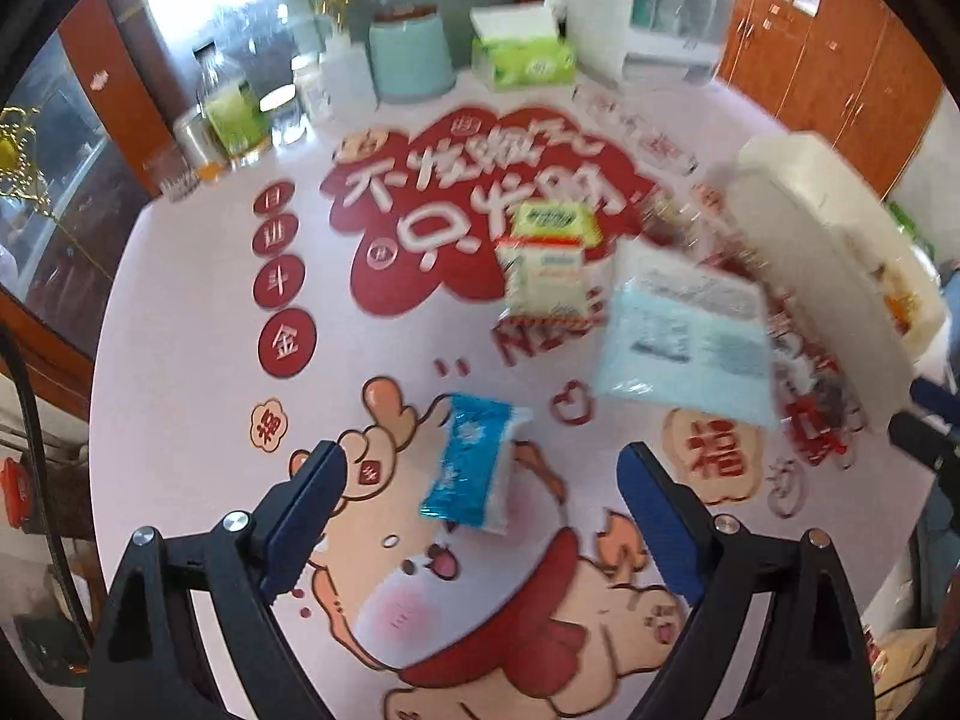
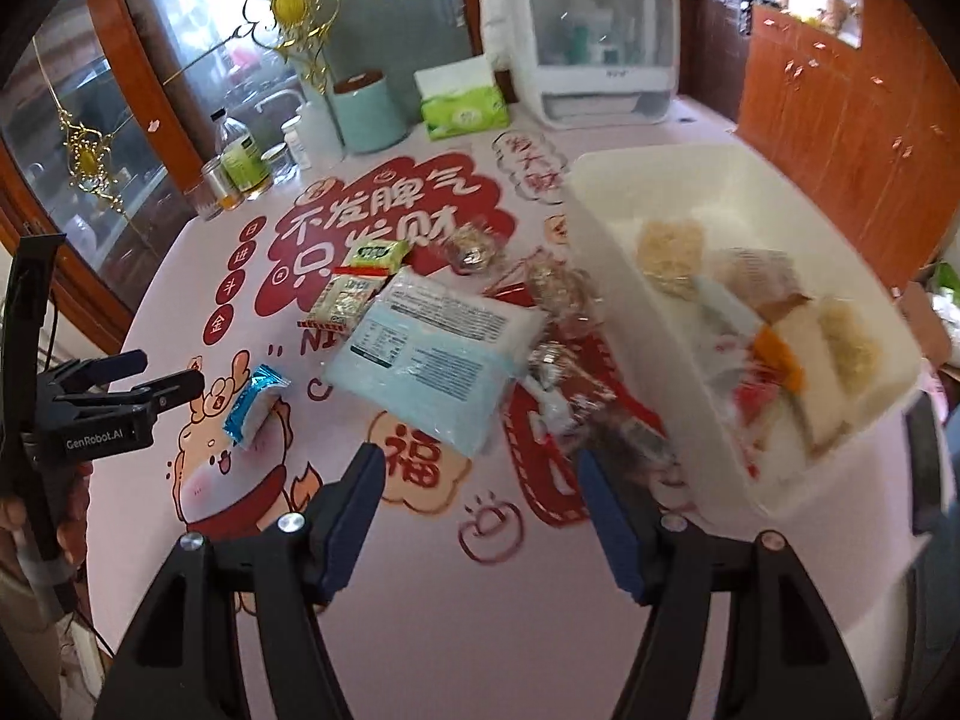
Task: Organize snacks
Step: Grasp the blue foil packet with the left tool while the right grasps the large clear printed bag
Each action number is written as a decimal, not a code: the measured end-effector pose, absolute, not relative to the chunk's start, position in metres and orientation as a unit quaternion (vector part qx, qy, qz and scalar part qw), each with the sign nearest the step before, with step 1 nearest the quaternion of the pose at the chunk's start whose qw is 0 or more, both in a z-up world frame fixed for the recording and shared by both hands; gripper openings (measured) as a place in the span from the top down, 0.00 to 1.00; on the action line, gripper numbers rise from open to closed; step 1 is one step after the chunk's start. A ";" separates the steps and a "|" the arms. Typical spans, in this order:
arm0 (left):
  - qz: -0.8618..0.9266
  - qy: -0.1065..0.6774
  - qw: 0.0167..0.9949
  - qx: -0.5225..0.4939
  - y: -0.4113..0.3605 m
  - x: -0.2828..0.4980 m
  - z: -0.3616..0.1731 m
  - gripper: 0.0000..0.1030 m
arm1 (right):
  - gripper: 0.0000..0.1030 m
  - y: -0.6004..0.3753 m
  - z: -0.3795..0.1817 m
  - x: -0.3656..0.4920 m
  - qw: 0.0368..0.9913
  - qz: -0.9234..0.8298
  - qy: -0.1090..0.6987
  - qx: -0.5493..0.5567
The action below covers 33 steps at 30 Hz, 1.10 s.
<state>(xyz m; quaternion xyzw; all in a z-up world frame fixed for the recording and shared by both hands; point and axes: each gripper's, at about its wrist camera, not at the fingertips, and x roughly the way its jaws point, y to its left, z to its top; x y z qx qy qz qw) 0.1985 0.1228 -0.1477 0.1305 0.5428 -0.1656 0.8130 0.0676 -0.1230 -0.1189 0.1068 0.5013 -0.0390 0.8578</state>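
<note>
The pale pink counter (image 2: pixel 456 630) bears red cloud shapes with white characters and a cartoon animal in cream and peach with a red scarf. On it lies a shiny blue foil snack packet (image 1: pixel 474 462) with white marks and a white end, a flat pale blue plastic bag (image 2: pixel 432 354) with a white label of dark print, and a cream and green noodle packet (image 1: pixel 549 258) edged in red. The white plastic bin (image 2: pixel 606 240) holds beige, orange and red wrappers. Both black tongs (image 1: pixel 480 516) (image 2: pixel 483 516) carry dark blue pads. A mint green cylindrical canister (image 2: pixel 367 114) has a brown lid; the green and white tissue pack (image 2: pixel 463 105) sits beside it.
</note>
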 end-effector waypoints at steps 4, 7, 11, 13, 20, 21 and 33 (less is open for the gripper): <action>-0.141 0.583 0.789 0.134 0.132 0.211 -0.183 0.12 | 0.25 -0.117 -0.141 0.102 0.854 -0.014 0.514 0.084; -0.136 0.596 0.780 0.132 0.135 0.216 -0.199 0.12 | 0.24 -0.113 -0.154 0.131 0.846 0.007 0.531 0.058; -0.133 0.612 0.769 0.130 0.135 0.222 -0.217 0.12 | 0.24 -0.106 -0.168 0.172 0.840 0.050 0.539 -0.015; -0.127 0.617 0.766 0.129 0.134 0.226 -0.224 0.14 | 0.24 -0.101 -0.173 0.191 0.834 0.072 0.544 -0.047; -0.124 0.634 0.755 0.113 0.132 0.239 -0.237 0.31 | 0.24 -0.092 -0.189 0.235 0.794 0.161 0.579 -0.090; -0.121 0.635 0.755 0.116 0.131 0.240 -0.238 0.31 | 0.24 -0.090 -0.191 0.236 0.791 0.171 0.579 -0.102; -0.114 0.643 0.751 0.093 0.128 0.255 -0.247 0.42 | 0.00 -0.060 -0.239 0.222 0.720 0.248 0.604 -0.234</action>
